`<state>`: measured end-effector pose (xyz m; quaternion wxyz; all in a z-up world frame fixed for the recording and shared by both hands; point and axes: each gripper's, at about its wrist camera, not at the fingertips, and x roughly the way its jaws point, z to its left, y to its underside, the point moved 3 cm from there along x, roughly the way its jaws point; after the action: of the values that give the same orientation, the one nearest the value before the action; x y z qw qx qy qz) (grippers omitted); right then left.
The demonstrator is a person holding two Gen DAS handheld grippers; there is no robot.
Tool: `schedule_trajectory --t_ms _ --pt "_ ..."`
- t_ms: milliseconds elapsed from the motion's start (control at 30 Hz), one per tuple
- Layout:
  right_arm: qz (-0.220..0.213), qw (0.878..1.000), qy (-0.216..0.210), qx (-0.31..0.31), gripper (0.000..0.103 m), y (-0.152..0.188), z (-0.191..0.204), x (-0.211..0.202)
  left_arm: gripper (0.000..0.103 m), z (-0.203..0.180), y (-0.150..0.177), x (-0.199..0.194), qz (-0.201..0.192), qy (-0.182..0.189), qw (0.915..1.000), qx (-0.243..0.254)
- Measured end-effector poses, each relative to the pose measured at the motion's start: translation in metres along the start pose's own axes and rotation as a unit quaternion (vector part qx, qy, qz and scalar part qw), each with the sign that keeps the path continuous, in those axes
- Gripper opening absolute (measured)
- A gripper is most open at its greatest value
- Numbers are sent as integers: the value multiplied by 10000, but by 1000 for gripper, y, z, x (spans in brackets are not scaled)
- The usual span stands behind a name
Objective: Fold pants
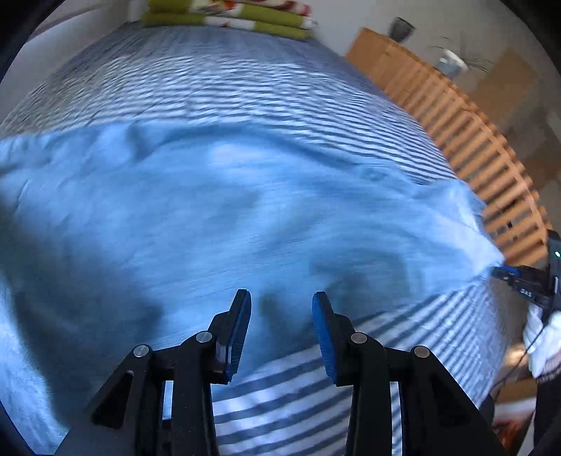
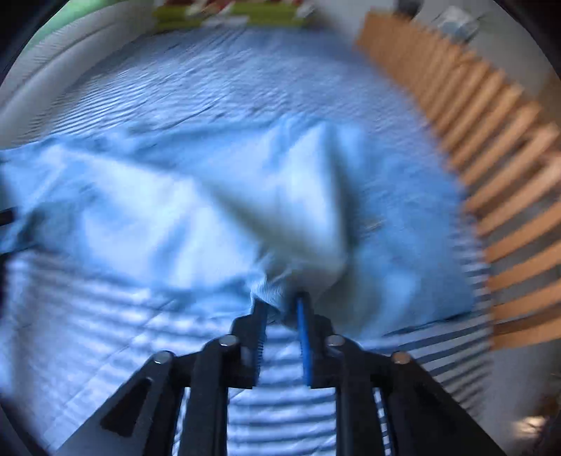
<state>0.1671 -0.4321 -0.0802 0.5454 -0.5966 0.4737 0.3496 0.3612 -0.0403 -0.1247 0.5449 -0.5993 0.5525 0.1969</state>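
Note:
Light blue pants (image 1: 210, 217) lie spread and rumpled across a bed with a blue-and-white striped sheet (image 1: 245, 87). My left gripper (image 1: 282, 298) hovers over the pants' near edge, open, with nothing between its blue pads. My right gripper (image 2: 280, 301) is shut on a bunched bit of the pants (image 2: 175, 210), and the cloth rises in a ridge from its tips. In the left wrist view the right gripper (image 1: 498, 270) is at the far right edge, with the pants drawn taut toward it. Both views are blurred.
A wooden slatted frame (image 1: 473, 140) runs along the right side of the bed (image 2: 491, 140). Folded green, red and white cloths (image 1: 231, 17) lie at the far end. A hand in white (image 1: 541, 336) holds the right gripper. Bare striped sheet (image 2: 280, 421) shows near me.

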Motion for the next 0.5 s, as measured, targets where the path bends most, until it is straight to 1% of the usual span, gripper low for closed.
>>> schedule_trajectory --t_ms 67,133,200,267,400,467,500 --pt "-94 9997 -230 9 21 2 -3 -12 39 -10 -6 -6 -67 37 10000 50" --pt "-230 9986 -474 46 27 3 -5 -30 39 -11 -10 -14 -124 111 9999 -36" --pt "-429 9977 -510 98 28 2 -7 -46 39 -6 -10 -28 -232 102 9995 -173" --pt "-643 9962 -589 73 28 1 -5 -60 39 3 -7 -52 -404 91 9986 -338" --pt "-1219 9895 -765 -147 28 -2 23 -89 39 36 3 -113 -858 -215 9940 -649" --pt "-1392 9867 -773 -326 28 -5 42 -99 39 64 14 -153 -1149 -453 9881 -914" --pt "-1440 9852 -815 -449 28 -8 52 -102 42 77 19 -169 -1261 -568 9852 -1016"
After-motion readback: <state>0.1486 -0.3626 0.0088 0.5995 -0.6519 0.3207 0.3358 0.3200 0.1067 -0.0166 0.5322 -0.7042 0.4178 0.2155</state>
